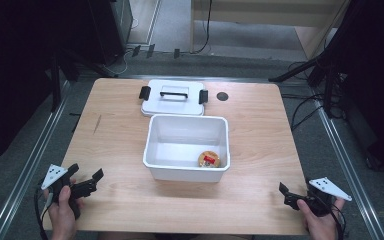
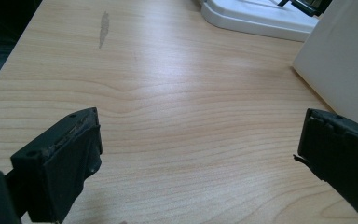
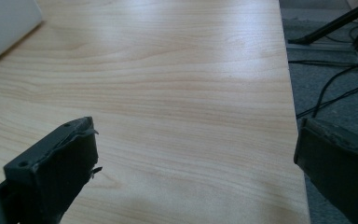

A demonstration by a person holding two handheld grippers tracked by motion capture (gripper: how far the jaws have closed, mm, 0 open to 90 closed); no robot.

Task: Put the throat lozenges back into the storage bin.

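a white plastic storage box (image 1: 187,147) is being shown open-topped at the middle of the wooden table (image 1: 115,150), and a small round container with a tan top and a red label (image 1: 209,159) is lying inside it, in the corner nearest the person's right side, touching or almost touching the front wall. the box's white lid (image 1: 172,98), with its black handle and black side clasps, is being kept flat on the table just behind the box, its near edge right beside the box's rear rim. a small dark round hole (image 1: 222,96) is being seen in the tabletop just right of the lid.

the left gripper (image 1: 86,180) is being held low at the table's front left corner, well apart from the box; its jaws are being held wide open with nothing between them (bare wood grain is lying between them in the left gripper view, with the box wall (image 2: 340,65) and the lid's edge (image 2: 256,21) beyond). the right gripper (image 1: 291,195) is being held at the front right corner, likewise well apart from the box, jaws spread wide and empty over the table's right edge, with cables (image 3: 335,91) lying on the grey floor beyond.
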